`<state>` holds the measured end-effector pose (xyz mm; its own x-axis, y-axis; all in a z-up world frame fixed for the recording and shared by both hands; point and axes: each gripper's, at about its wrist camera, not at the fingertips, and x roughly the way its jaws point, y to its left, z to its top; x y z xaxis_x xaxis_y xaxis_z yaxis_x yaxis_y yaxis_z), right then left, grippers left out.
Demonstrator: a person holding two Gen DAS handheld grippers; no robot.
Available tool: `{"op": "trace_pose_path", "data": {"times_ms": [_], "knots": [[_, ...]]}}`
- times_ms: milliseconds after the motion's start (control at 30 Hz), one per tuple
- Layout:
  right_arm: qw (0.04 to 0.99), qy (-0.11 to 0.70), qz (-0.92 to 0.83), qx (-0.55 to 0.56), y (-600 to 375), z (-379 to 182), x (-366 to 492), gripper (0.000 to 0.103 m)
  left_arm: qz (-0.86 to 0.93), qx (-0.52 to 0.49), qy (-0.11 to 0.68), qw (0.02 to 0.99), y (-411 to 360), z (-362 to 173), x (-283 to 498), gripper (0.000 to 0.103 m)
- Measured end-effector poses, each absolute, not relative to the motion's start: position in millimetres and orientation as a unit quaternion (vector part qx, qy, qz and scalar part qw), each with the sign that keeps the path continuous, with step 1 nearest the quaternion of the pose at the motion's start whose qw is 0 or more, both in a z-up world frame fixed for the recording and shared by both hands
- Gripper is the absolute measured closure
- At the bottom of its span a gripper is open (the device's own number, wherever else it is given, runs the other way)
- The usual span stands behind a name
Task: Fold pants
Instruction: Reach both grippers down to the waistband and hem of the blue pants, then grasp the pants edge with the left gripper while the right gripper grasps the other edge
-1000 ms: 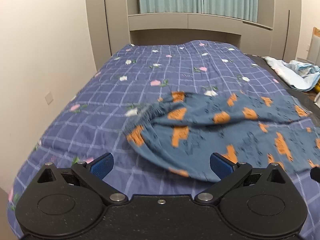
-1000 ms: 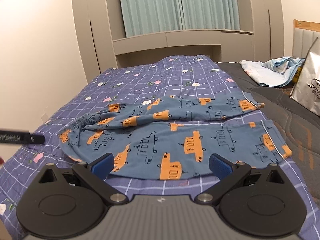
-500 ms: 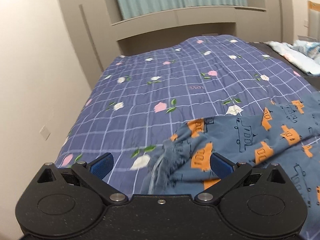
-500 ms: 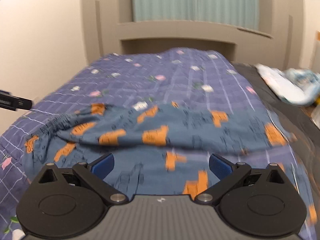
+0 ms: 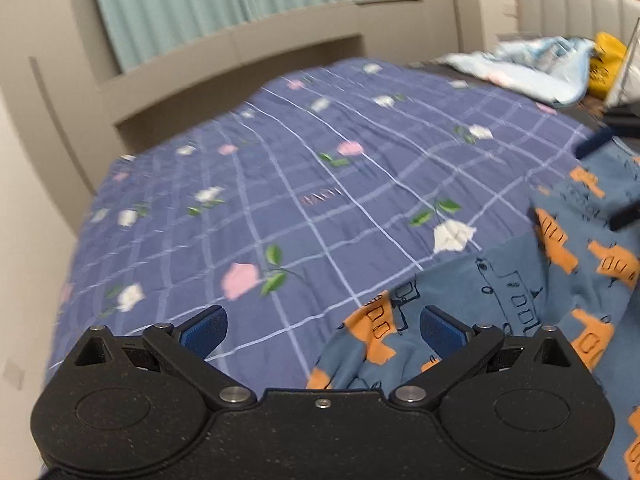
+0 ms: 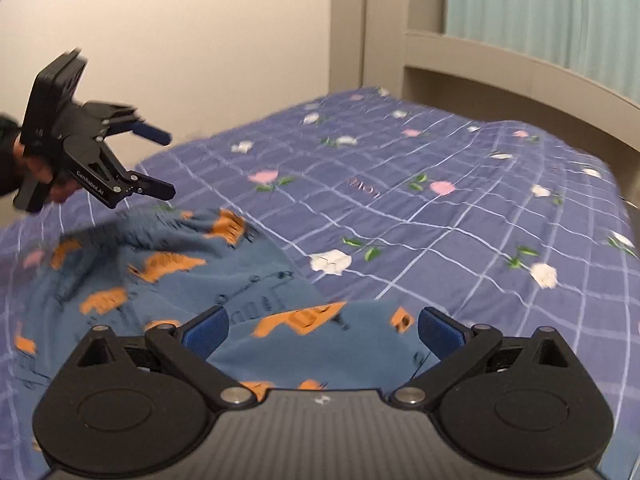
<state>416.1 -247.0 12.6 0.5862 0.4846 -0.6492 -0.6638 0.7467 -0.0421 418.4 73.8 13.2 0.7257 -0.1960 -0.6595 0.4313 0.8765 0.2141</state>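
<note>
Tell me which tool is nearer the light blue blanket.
Right. The right tool is over the pants on the side toward the light blue blanket; the left tool is at the pants' end farther from it.

In the left wrist view the pants [image 5: 520,300] are cut off by the right and lower edges, and part is hidden behind the gripper body. At the right edge the right gripper [image 5: 608,180] is seen only as two blurred fingers. In the right wrist view the print on the pants [image 6: 168,264] is smeared by motion, and the hand [image 6: 36,168] at the left edge is mostly cropped.
</note>
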Motion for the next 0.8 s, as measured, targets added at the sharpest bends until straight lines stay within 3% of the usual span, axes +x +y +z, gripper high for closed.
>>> {"op": "trace_pose_path", "data": {"times_ms": [167,233,433,533,633,667,700,733,800], "knots": [[0.855,0.369,0.344,-0.122,-253,-8,464,0.003,-0.202,0.171,0.354,0.897,72,-14,452,0.001],[0.847,0.386,0.354,-0.096,-258,-14,477,0.014,-0.208,0.161,0.367,0.892,74,-21,464,0.003],[0.825,0.423,0.366,-0.087,-266,-20,493,0.029,-0.245,0.133,0.401,0.873,78,-36,478,0.023],[0.816,0.432,0.370,-0.100,-270,-18,492,0.042,-0.254,0.113,0.417,0.865,80,-38,483,0.048],[0.814,0.435,0.370,-0.109,-274,-17,492,0.046,-0.259,0.096,0.429,0.860,80,-40,487,0.066],[0.814,0.437,0.367,-0.108,-276,-17,493,0.049,-0.254,0.094,0.435,0.859,80,-42,487,0.078],[0.815,0.438,0.363,-0.108,-276,-18,493,0.059,-0.250,0.092,0.445,0.855,79,-44,489,0.091],[0.818,0.437,0.356,-0.114,-276,-19,492,0.076,-0.245,0.092,0.454,0.851,77,-45,489,0.096],[0.822,0.431,0.349,-0.130,-274,-21,487,0.090,-0.234,0.096,0.449,0.857,74,-44,484,0.099]]}}
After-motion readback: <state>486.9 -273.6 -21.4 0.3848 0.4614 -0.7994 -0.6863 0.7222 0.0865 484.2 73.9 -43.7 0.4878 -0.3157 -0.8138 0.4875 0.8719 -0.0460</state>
